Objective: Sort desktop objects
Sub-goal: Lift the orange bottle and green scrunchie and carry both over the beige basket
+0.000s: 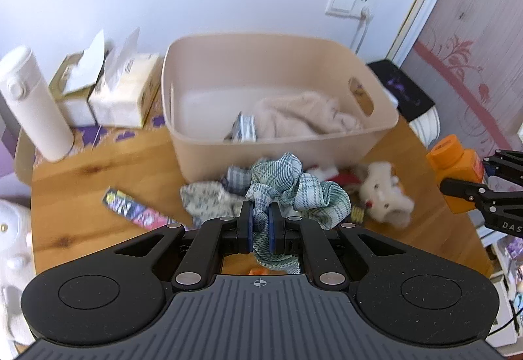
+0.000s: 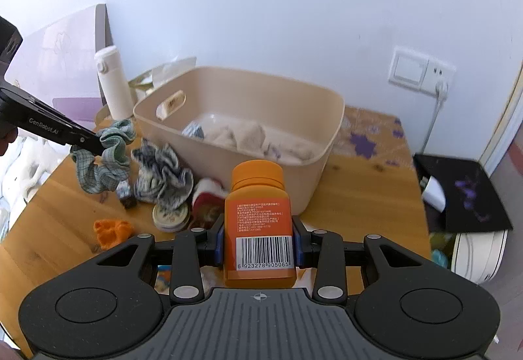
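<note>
bench (image 1: 81, 170): wooden top under everything, below and ahead of both sets of fingers, with loose items lying along the bin's near side.
bin (image 1: 327, 144): the beige storage bin, straight ahead of and beyond both grippers, open top facing up, a fluffy beige cloth (image 1: 304, 118) already inside. Its near wall is the line both loads have to clear!
left gripper (image 1: 260, 222): fingers clenched on the green plaid scrunchie (image 1: 294, 190), which bunches up ahead of the tips and hangs clear of the bench, just short of the bin's near wall.
right gripper (image 2: 258, 239): fingers clamped on the sides of the orange pill bottle (image 2: 258, 216), its long axis running forward along the fingers, cap end toward the bin.
who's nearer: close call. Both sit just short of the near wall, left gripper toward the left end, right gripper nearer the middle.
next move, my read: forward and over the rim, then release.
leftovers: blue plaid scrunchie (image 2: 163, 177), round tin (image 2: 170, 213), small plush toy (image 1: 385, 196) below the fingers.
</note>
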A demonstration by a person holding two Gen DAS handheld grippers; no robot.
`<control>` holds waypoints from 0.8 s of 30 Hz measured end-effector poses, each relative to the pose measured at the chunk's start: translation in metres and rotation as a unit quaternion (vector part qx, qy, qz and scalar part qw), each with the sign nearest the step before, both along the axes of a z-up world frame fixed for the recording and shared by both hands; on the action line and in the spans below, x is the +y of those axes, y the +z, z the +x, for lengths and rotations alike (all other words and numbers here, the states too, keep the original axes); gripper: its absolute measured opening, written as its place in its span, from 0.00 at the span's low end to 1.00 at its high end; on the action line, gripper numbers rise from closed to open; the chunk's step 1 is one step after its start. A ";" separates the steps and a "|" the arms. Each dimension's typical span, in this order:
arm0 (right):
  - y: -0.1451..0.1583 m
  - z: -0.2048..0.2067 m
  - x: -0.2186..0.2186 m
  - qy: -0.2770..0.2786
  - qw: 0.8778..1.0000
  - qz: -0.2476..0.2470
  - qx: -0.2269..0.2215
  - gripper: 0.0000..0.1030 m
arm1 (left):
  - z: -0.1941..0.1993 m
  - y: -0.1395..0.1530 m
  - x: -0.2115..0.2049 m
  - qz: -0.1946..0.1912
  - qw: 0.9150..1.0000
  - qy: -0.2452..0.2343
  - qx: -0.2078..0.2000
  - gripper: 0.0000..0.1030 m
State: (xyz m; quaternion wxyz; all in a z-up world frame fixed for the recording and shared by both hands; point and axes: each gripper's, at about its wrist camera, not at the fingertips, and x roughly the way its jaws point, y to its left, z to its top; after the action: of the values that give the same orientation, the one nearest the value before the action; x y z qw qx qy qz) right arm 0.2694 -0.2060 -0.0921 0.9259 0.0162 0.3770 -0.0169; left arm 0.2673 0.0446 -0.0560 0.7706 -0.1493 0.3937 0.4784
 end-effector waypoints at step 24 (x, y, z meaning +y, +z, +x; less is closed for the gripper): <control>0.028 0.082 -0.029 0.014 0.999 -0.025 -0.036 0.35 | 0.053 0.036 0.051 0.074 0.997 0.000 0.003 0.08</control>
State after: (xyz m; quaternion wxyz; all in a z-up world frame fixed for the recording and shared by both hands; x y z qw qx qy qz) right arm 0.3516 -0.2345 -0.0640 0.9391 -0.0115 0.3433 -0.0123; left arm 0.3202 0.0952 -0.0203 0.7783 -0.0901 0.3594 0.5069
